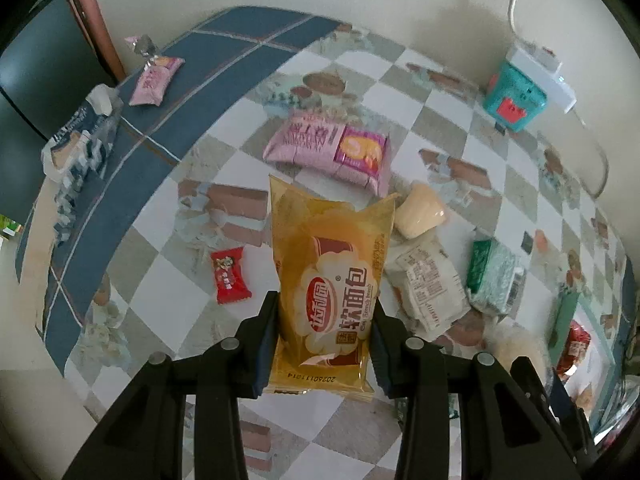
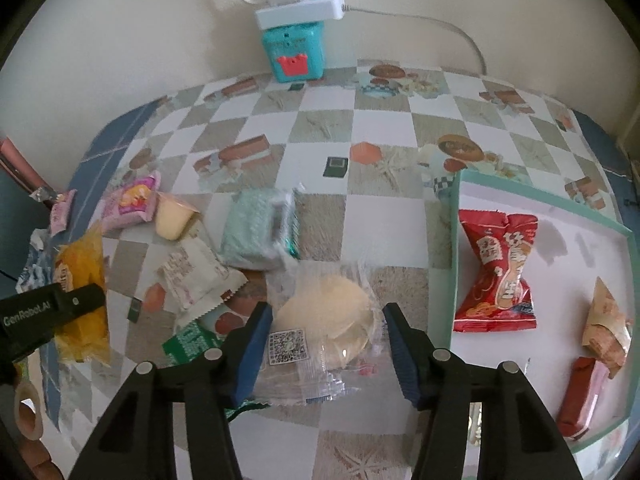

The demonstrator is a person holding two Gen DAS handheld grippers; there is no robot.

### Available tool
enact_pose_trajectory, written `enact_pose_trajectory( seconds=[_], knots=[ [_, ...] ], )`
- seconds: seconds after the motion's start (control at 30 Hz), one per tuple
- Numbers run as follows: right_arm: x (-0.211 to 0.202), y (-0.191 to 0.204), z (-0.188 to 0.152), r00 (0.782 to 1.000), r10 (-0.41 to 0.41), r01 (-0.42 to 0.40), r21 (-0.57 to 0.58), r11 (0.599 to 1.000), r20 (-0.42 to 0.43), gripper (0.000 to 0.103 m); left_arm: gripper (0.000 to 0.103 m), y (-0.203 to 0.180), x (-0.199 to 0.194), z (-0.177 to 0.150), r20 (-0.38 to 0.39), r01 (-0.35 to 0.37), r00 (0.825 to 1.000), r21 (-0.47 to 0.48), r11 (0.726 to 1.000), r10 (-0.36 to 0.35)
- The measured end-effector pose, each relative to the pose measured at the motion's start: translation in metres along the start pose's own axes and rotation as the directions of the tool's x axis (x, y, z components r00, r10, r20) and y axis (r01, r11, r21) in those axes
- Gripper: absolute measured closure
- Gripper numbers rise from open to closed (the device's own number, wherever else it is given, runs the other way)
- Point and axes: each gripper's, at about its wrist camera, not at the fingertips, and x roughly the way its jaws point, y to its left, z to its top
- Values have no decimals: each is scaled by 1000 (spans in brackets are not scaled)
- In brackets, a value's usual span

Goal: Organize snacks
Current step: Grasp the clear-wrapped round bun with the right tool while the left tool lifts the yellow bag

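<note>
My left gripper [image 1: 325, 306] is shut on a yellow soft-bread packet [image 1: 328, 264], its dark pads pressing the packet's two long sides. The far end of the packet sticks out past the fingertips. From the right wrist view, that same yellow packet [image 2: 82, 280] hangs in the left gripper [image 2: 60, 308] at the far left. My right gripper [image 2: 326, 320] is shut on a clear-wrapped pale round pastry [image 2: 324, 316], blue pads against the wrapper's edges. Whether the pastry touches the tablecloth I cannot tell. A teal-rimmed white tray [image 2: 456, 248] lies to the right.
The tray holds a red snack bag [image 2: 496, 272], a brown-paper snack [image 2: 608, 320] and a red bar [image 2: 580, 392]. Loose on the checked cloth: pink packet [image 1: 332, 148], pale cup [image 1: 420, 210], white packet [image 1: 428, 284], green packet [image 1: 494, 276], red candy [image 1: 230, 276]. A teal box [image 2: 294, 52] stands by the wall.
</note>
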Motion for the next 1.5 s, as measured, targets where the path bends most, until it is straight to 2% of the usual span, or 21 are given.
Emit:
enact_pose_trajectory(
  seconds=[0.17,0.4,0.5,0.53,0.63,0.77,1.17,1.33,1.5],
  knots=[
    [-10,3,-2,1000,1,0,-26,1000,9,45,61,-3,-15,-1,31,12,999,8,1000,-12],
    [15,0,-19,994,4,-9,-41,999,-111,47,61,-9,-11,-11,5,3,1000,25,1000,-3],
    [17,-2,-21,993,11,-16,-37,999,-117,46,61,-10,-7,-13,-8,-1,1000,27,1000,1],
    [17,-3,-21,993,11,-15,-34,999,-116,45,61,-10,-6,-14,-11,-2,1000,27,1000,2],
    [23,-5,-22,991,5,-8,-18,1000,-133,31,61,-9,-3,-14,-23,-2,1000,25,1000,3],
    [33,-5,-24,987,13,-16,-16,1000,-160,30,61,-8,2,-15,-38,-1,999,15,1000,1],
    [41,2,-28,988,-44,34,-68,997,-145,30,61,-7,9,-15,-57,-12,998,18,1000,13],
    [39,9,-28,990,-45,34,-87,996,-131,39,61,-8,9,-15,-56,-17,998,26,1000,19],
    [35,11,-25,991,-41,30,-86,996,-129,41,61,-10,6,-16,-48,-17,999,31,999,18]
  ],
)
